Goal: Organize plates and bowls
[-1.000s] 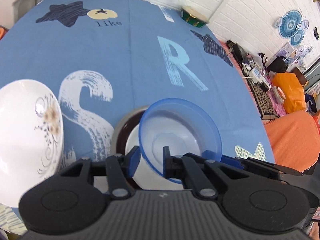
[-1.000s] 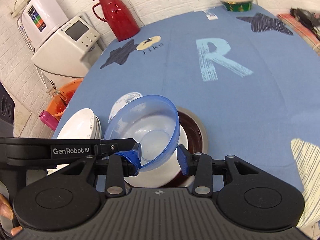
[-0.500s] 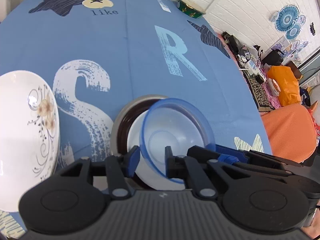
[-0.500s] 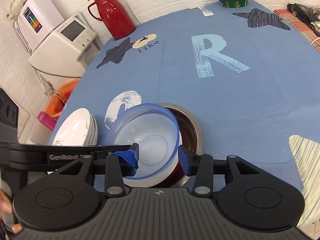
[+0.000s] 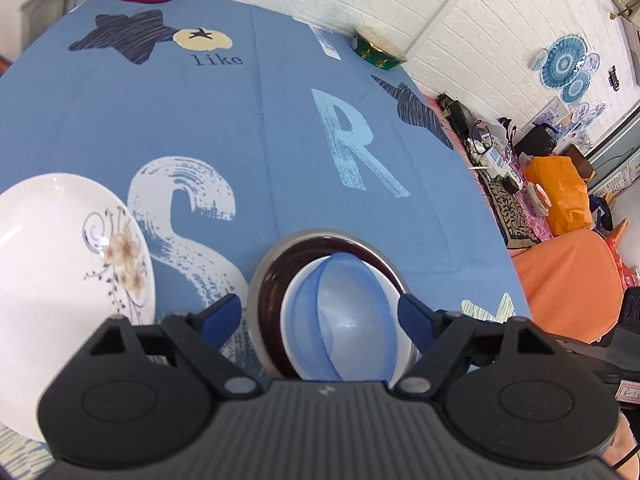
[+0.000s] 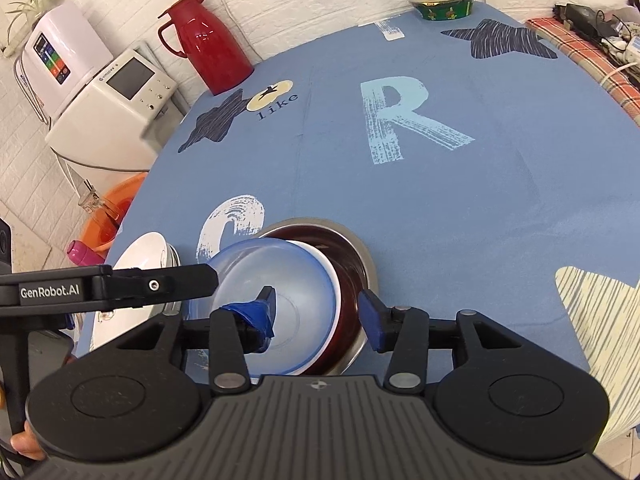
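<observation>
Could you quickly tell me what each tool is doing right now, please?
Left tool: open, holding nothing.
Right tool: open, holding nothing; blue bowl sits in the stack.

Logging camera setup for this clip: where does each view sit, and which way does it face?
Left wrist: on the left gripper, facing over the nested bowls; its spread fingers show.
Right wrist: on the right gripper, facing the bowls; its open fingers, the left gripper's side and a fingertip show.
Shared: bowls, white plates, tablecloth.

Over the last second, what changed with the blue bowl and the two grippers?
Both grippers let go: the left gripper and right gripper opened, and the blue bowl dropped from tilted in the air into the white bowl in the nested stack. The white plates stayed put.
</observation>
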The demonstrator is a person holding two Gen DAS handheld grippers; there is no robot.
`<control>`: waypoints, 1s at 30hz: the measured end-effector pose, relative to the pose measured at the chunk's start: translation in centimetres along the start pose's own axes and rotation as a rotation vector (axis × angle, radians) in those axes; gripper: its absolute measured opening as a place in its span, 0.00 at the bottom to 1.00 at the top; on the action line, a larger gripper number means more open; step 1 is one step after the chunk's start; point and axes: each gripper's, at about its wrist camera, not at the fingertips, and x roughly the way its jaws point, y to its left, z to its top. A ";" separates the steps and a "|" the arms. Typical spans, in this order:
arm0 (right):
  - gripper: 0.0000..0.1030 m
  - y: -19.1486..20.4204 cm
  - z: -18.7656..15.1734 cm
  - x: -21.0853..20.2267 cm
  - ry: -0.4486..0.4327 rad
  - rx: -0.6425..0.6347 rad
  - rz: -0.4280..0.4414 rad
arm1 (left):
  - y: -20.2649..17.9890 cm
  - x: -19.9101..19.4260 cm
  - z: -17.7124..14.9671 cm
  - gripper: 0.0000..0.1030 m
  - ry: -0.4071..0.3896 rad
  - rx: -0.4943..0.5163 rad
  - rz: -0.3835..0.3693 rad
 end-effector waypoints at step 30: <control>0.33 -2.8 -1.5 -0.6 -0.009 0.127 0.046 | 1.9 -1.5 0.8 0.78 -0.071 0.121 0.089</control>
